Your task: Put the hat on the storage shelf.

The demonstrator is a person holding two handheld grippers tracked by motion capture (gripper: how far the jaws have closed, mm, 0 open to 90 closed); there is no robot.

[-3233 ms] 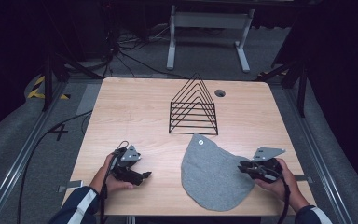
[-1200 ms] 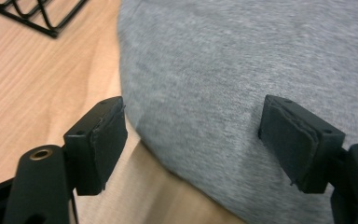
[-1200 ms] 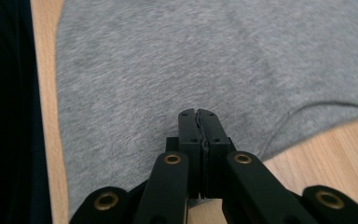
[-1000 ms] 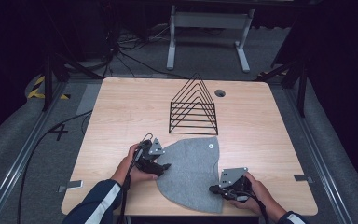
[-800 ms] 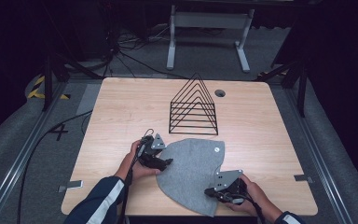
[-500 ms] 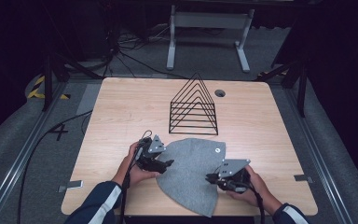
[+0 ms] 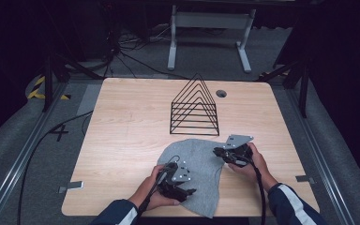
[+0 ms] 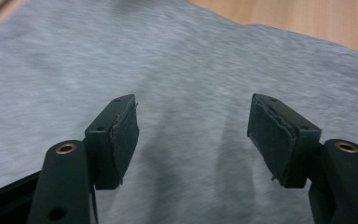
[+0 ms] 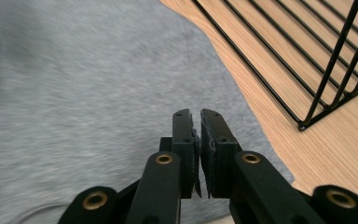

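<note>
A grey cloth (image 7: 194, 159) lies crumpled on the wooden table (image 7: 126, 140), near the front edge. My left gripper (image 7: 189, 191) hovers over the cloth's near left part. Its jaws have just been closing but still stand apart; in the left gripper view (image 8: 193, 116) nothing is between them, with grey cloth (image 8: 182, 60) below. My right gripper (image 7: 218, 152) sits at the cloth's right edge, pointing left. In the right gripper view (image 9: 196, 114) its jaws are together over the cloth (image 9: 84, 84), and I see no fabric between the pads.
A black wire rack (image 7: 194, 108) of triangular frames stands just behind the cloth, and its bars (image 9: 317, 60) show close on the right in the right gripper view. A round cable hole (image 7: 221, 93) lies at the back. Cables trail over the floor to the left.
The left gripper has slid toward the near edge and to the right over the cloth. The right gripper has moved away from the near edge toward the rack.
</note>
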